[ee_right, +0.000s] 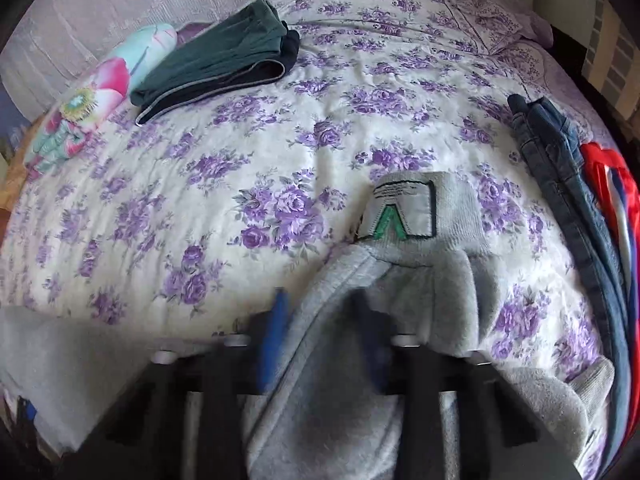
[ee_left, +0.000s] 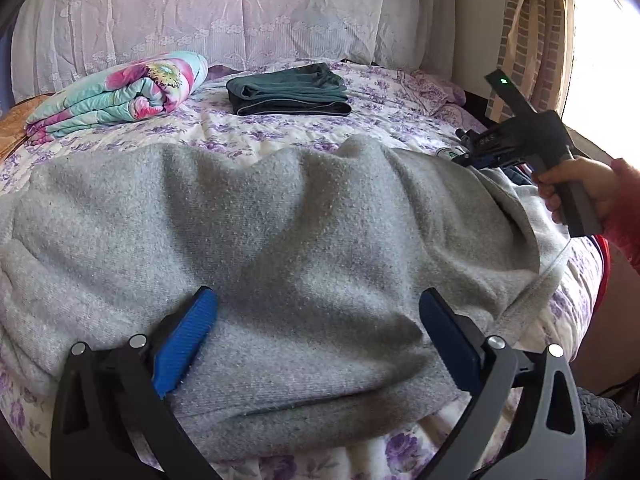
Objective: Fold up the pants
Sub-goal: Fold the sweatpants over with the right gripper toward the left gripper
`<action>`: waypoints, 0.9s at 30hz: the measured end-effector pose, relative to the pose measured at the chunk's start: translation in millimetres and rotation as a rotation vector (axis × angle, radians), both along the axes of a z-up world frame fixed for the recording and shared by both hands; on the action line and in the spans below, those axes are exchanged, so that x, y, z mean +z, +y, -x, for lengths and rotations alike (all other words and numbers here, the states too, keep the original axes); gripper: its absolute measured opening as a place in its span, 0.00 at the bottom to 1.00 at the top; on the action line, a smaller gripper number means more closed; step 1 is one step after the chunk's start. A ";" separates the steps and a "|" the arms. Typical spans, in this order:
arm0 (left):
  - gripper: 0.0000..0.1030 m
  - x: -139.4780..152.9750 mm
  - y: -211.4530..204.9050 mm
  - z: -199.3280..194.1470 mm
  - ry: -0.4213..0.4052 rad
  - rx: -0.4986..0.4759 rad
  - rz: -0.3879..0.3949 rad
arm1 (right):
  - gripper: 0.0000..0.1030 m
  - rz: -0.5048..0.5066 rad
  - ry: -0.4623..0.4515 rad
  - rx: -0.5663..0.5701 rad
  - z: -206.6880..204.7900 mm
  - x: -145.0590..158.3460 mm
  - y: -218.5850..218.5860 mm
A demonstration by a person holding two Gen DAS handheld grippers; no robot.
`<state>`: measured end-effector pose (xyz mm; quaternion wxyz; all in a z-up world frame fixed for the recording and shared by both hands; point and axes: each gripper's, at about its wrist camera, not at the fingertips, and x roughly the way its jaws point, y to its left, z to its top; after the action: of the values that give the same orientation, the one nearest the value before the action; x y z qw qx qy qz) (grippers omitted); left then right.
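Grey fleece pants (ee_left: pixel 280 232) lie spread across the near side of a bed. My left gripper (ee_left: pixel 318 320) is open, its blue pads resting on the grey cloth on either side of a fold. My right gripper (ee_right: pixel 320 320) is closed on the waistband end of the grey pants (ee_right: pixel 360 340), with cloth between its fingers; a white label with a green mark (ee_right: pixel 400 210) shows on the upturned band. In the left wrist view the right gripper (ee_left: pixel 464 148) sits at the pants' far right end, held by a hand.
The bed has a purple-flowered quilt (ee_right: pixel 240 160). Folded dark green pants (ee_left: pixel 288 90) and a rolled floral blanket (ee_left: pixel 120 92) lie at the back. Blue jeans (ee_right: pixel 560 168) and a red garment (ee_right: pixel 612 184) lie at the right edge. A curtain (ee_left: pixel 532 32) hangs at the right.
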<state>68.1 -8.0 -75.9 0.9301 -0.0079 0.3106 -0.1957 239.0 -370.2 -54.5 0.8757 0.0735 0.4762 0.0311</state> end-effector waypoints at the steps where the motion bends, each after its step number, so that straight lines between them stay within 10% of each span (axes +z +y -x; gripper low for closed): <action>1: 0.95 0.1 -0.1 -0.1 0.000 0.000 0.001 | 0.08 -0.024 -0.025 0.000 7.2 5.4 -6.4; 7: 0.95 -0.1 -0.5 -1.3 0.002 0.002 -0.002 | 0.07 -0.363 -0.338 -0.107 129.6 50.2 -101.6; 13: 0.95 -0.2 -1.7 -2.7 0.009 0.015 -0.011 | 0.09 -0.552 -0.342 -0.384 244.7 -25.9 -203.3; 18: 0.95 -0.3 -4.0 -4.4 0.017 0.029 -0.026 | 0.15 -0.668 -0.366 -0.312 252.6 -28.9 -197.4; 21: 0.95 -0.4 -4.0 -4.8 0.018 0.034 -0.028 | 0.53 -0.685 -0.380 -0.219 236.3 -15.6 -175.5; 27: 0.95 -0.6 -4.6 -4.6 0.018 0.035 -0.028 | 0.54 -0.679 -0.233 -0.221 190.1 -37.1 -147.5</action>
<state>72.7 -12.6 -76.5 0.9305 -0.0019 0.3217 -0.1750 48.9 -517.7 -91.5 0.8477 0.4068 0.3252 0.1007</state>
